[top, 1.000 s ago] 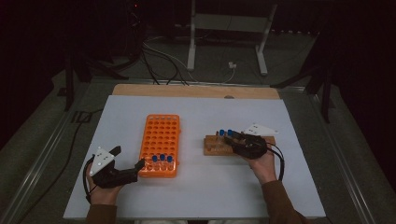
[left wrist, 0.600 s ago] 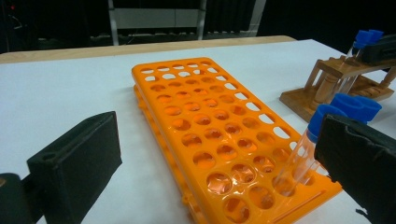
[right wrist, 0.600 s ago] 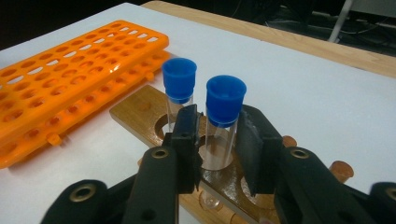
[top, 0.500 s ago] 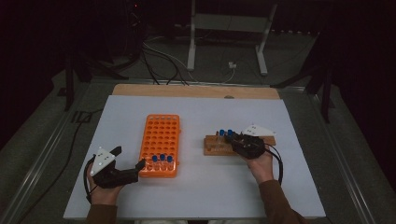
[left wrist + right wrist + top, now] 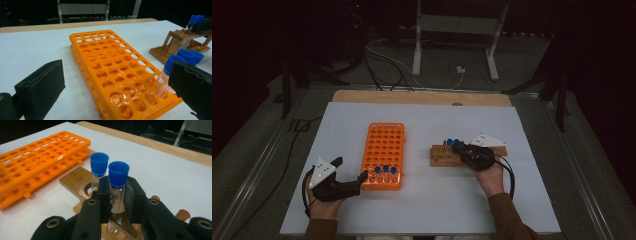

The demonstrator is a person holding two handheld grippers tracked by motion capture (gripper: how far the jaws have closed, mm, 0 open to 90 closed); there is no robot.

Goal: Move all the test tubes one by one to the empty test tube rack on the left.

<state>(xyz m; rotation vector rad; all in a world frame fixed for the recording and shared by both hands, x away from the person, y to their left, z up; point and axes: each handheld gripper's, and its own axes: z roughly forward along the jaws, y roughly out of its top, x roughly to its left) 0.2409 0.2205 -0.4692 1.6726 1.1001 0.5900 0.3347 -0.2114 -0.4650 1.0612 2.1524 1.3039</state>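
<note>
An orange tube rack (image 5: 383,155) lies left of centre, with three blue-capped tubes (image 5: 385,170) in its near row. My left gripper (image 5: 350,168) rests open at the rack's near left corner, and its jaws (image 5: 116,87) stand wide apart with nothing gripped. To the right is a wooden rack (image 5: 442,156) holding two blue-capped tubes. My right gripper (image 5: 460,149) has just been closing its jaws, and they are now shut on the nearer tube (image 5: 118,173), which stands upright in its hole. The second tube (image 5: 99,163) stands just behind it.
A wooden strip (image 5: 422,97) borders the far edge of the white table sheet (image 5: 452,200). Cables and a metal stand's feet (image 5: 454,65) lie on the floor behind. Most holes of the orange rack (image 5: 37,160) hold no tube.
The right gripper's jaws look slightly narrower around the tube. Both hands are where they were.
</note>
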